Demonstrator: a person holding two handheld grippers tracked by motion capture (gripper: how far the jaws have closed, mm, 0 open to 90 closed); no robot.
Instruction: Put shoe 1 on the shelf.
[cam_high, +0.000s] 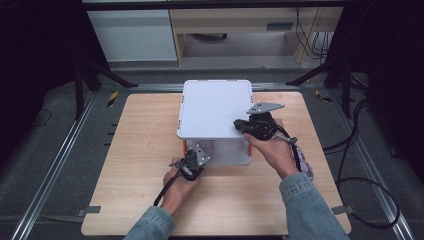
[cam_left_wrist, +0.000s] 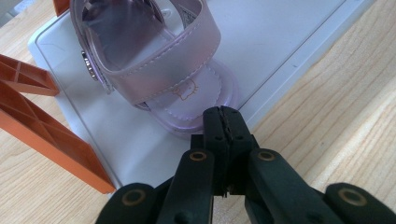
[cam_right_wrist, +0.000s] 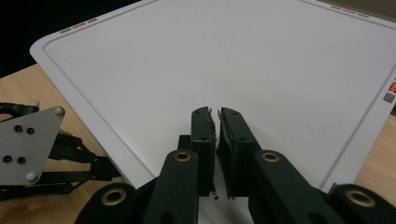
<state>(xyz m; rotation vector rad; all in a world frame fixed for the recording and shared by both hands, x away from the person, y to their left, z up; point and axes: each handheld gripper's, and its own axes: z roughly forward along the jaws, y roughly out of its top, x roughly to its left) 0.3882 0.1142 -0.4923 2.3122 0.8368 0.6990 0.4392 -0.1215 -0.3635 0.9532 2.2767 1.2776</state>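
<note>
A white box (cam_high: 227, 151) with a flat white lid (cam_high: 216, 107) stands mid-table, with orange latches (cam_left_wrist: 42, 126) at its side. Through its cloudy front wall (cam_left_wrist: 289, 42) I see a pink sandal (cam_left_wrist: 159, 70) inside. My left gripper (cam_high: 189, 166) is low at the box's front left corner. In the left gripper view its jaws (cam_left_wrist: 223, 114) are shut with nothing between them, tips right at the wall before the sandal's sole. My right gripper (cam_high: 246, 126) rests over the lid's front right corner (cam_right_wrist: 224, 56). Its jaws (cam_right_wrist: 215, 114) are pressed nearly together over the lid and hold nothing.
The wooden table (cam_high: 145, 150) has bare room left, right and in front of the box. Black stand legs (cam_high: 100, 75) and cables (cam_high: 360, 165) lie on the floor around it. The left gripper's grey plate (cam_right_wrist: 28, 140) shows beside the lid.
</note>
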